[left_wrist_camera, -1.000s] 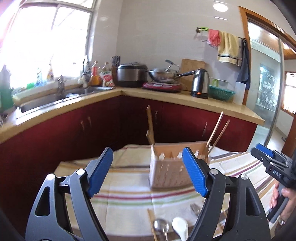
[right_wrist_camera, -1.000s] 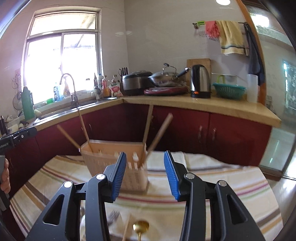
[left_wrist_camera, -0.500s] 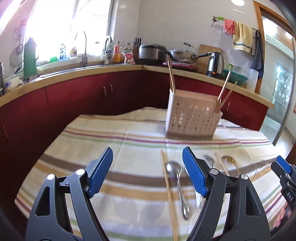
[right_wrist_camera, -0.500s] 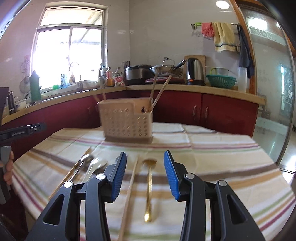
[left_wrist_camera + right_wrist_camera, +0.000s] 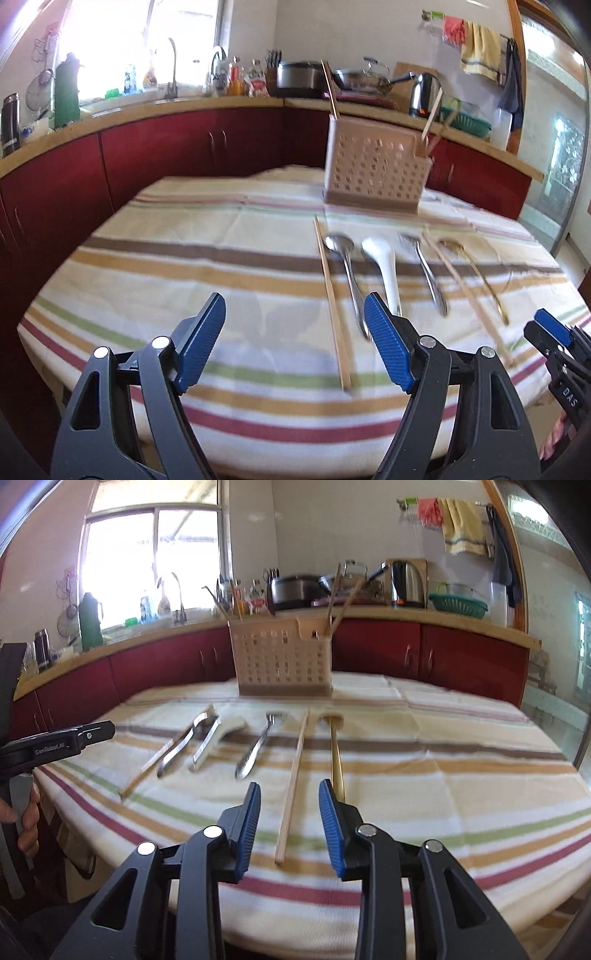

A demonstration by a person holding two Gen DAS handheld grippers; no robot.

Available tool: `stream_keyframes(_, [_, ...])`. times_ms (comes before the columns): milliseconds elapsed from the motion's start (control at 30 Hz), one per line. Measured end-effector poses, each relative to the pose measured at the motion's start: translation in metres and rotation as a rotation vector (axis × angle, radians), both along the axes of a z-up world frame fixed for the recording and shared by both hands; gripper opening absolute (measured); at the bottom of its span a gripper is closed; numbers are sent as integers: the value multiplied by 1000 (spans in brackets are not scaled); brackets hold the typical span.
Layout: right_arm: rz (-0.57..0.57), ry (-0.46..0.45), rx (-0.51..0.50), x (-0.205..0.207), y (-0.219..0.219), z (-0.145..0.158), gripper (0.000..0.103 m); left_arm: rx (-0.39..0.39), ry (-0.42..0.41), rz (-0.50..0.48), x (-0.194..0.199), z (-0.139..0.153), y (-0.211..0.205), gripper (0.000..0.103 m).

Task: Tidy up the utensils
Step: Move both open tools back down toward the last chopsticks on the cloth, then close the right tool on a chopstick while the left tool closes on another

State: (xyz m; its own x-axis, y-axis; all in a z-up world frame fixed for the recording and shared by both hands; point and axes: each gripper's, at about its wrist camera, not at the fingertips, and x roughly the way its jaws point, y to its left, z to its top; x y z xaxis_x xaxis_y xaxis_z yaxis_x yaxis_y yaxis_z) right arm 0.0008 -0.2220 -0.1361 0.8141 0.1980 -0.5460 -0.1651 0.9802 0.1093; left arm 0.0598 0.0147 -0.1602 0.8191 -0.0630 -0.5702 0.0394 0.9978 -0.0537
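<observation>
A beige perforated utensil basket [image 5: 375,173] [image 5: 282,662] stands at the far side of the striped tablecloth with a few chopsticks in it. In front of it lie a chopstick [image 5: 332,295], a steel spoon [image 5: 347,269], a white spoon [image 5: 386,266], a fork [image 5: 428,273], another chopstick [image 5: 293,779] and a gold spoon [image 5: 337,753]. My left gripper [image 5: 295,332] is open and empty above the near edge, left of the utensils. My right gripper [image 5: 288,819] is open and empty, over the near end of the chopstick next to the gold spoon.
The round table [image 5: 155,258] carries a striped cloth. Red cabinets and a counter [image 5: 424,616] with a kettle, pots and a sink run behind it. A glass door [image 5: 554,147] is at the right.
Both grippers have pulled back from the basket toward the near table edge. The row of utensils has come into full view. Both stay open.
</observation>
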Motion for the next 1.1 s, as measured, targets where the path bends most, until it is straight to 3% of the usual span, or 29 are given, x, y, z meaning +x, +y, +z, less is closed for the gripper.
stream_keyframes(500, [24, 107, -31, 5, 4, -20, 16, -19, 129, -34, 2, -39, -15, 65])
stream_keyframes(633, [36, 109, -39, 4, 6, -19, 9, -13, 133, -44, 3, -41, -18, 64])
stream_keyframes(800, [34, 110, -34, 3, 4, -16, 8, -11, 132, -48, 4, -41, -20, 58])
stream_keyframes(1100, [34, 94, -31, 1, 4, -12, 8, 27, 126, -96, 0, -41, -29, 20])
